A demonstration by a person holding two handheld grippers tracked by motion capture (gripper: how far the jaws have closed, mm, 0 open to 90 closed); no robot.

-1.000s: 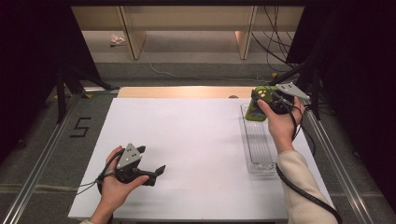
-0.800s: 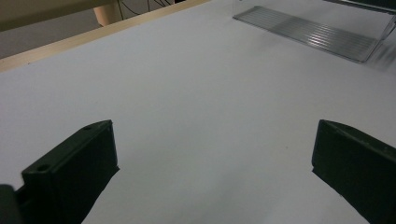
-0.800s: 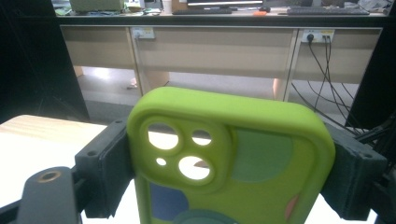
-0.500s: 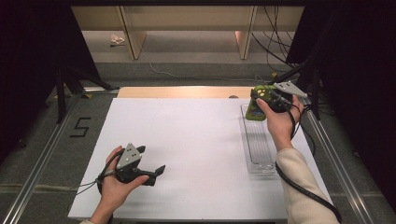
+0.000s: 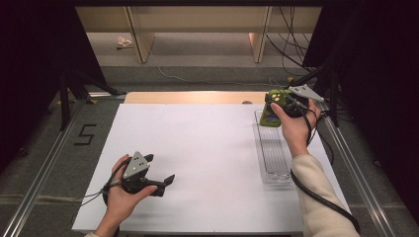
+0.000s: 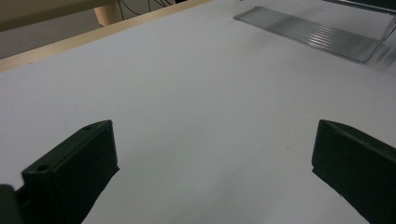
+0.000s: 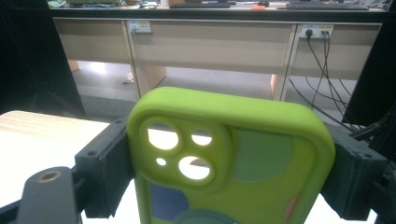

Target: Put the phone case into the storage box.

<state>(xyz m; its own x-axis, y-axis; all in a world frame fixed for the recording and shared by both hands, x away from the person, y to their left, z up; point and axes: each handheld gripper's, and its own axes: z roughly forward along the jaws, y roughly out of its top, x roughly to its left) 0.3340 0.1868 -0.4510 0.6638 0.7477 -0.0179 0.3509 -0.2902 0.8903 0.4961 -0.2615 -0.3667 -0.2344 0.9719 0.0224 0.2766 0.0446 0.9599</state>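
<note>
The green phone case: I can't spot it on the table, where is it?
The green phone case is clamped in the right gripper, at the high view's upper right, above the clear tray's far end.

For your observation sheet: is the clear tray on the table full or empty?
Empty: the clear tray shows only its ribbed floor; the green phone case is held above its far end.

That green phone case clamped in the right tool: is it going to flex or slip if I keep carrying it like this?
The phone case looks like an empty shell: light shows through its camera cut-outs, so probably light and somewhat bendy. The right tool pinches its two long edges, so a hard squeeze may bow it. Its matte, rubbery-looking surface should resist slipping.
</note>
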